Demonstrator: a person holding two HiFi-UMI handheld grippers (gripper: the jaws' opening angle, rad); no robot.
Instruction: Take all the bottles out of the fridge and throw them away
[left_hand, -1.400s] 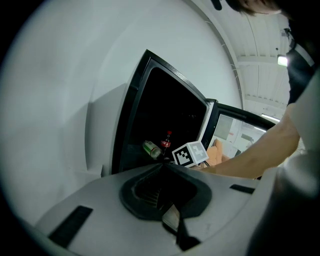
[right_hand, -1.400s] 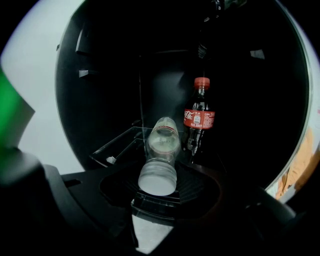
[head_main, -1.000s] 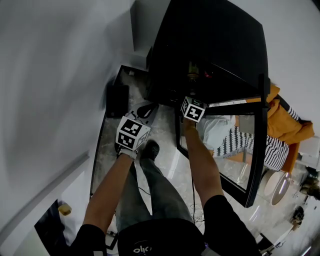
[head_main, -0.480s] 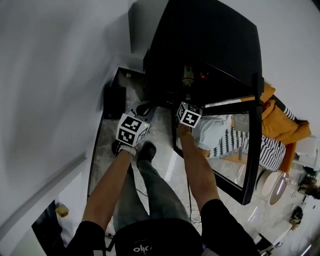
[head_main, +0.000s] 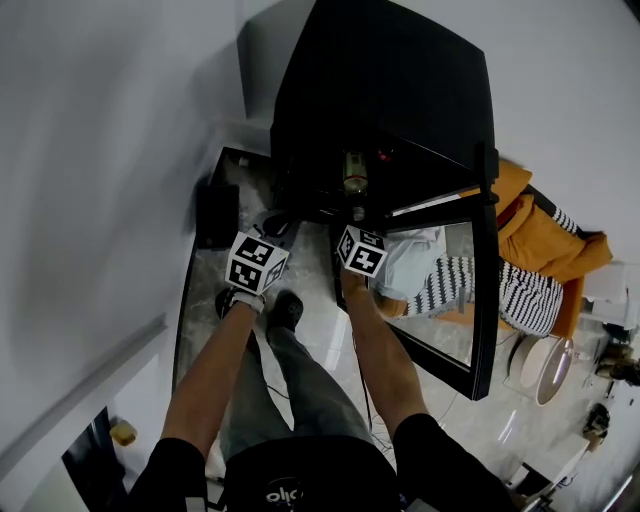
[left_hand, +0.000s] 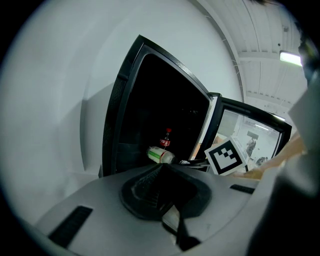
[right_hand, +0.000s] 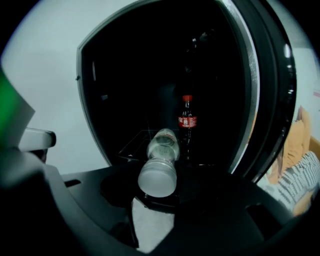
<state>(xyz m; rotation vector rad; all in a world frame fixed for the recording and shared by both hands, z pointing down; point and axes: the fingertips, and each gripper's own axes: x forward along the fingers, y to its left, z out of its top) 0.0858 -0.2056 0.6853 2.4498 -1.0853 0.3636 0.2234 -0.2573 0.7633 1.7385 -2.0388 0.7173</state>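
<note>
I have the clear bottle (right_hand: 159, 167) lying lengthwise between my right gripper's (right_hand: 157, 187) jaws, which are clamped on it at the mouth of the open fridge (right_hand: 260, 100). A cola bottle (right_hand: 187, 122) stands upright inside. My left gripper (left_hand: 172, 215) hangs nearby, jaws together and empty.

Both arms reach forward; the right tool (head_main: 354, 214) clamps a bottle (right_hand: 159, 167), the left tool (left_hand: 161, 171) closed empty.
</note>
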